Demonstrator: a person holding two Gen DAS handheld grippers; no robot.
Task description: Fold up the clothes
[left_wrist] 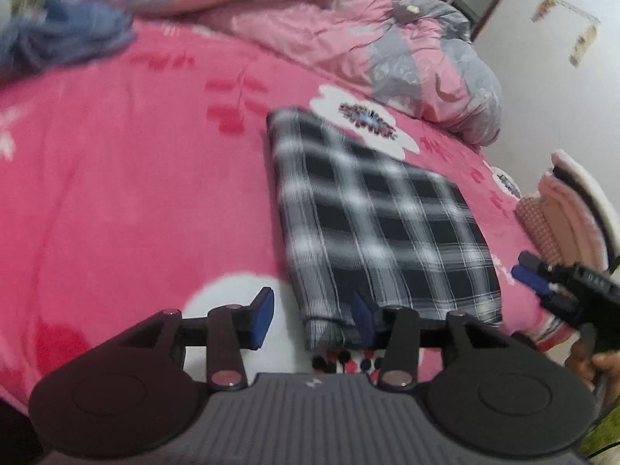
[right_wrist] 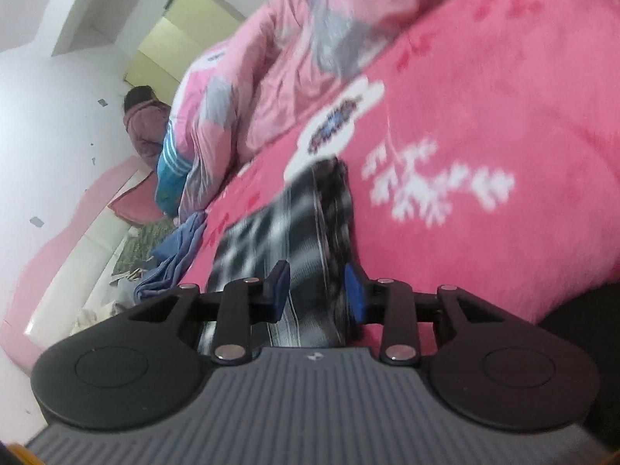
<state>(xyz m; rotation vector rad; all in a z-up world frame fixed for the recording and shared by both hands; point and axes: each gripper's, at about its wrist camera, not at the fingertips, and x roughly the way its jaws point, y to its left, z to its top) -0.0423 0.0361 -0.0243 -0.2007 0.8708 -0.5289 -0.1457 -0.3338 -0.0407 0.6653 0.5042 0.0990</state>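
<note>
Left tool [left_wrist: 316,319]: its jaws are standing wide apart and gripping nothing. The near corner of the folded plaid garment [left_wrist: 381,228] is lying between the blue pads; the right pad [left_wrist: 362,316] is resting against or just over the cloth's near edge, while the left pad [left_wrist: 263,317] is hanging clear over the bed cover.

Right tool [right_wrist: 318,293]: its jaws are likewise standing open, straddling the garment's [right_wrist: 294,232] thick folded edge without closing on it. In the left wrist view this tool [left_wrist: 542,283] is appearing at the garment's right-hand near corner, just beside the cloth.

The garment is lying flat as a rectangle on the pink floral bed cover [left_wrist: 135,193], stretching away from both tools. Beyond it, a pink and grey quilt [left_wrist: 407,50] is lying bunched up. Farther left, blurred blue clothing [left_wrist: 69,35] is sitting heaped on the bed.
</note>
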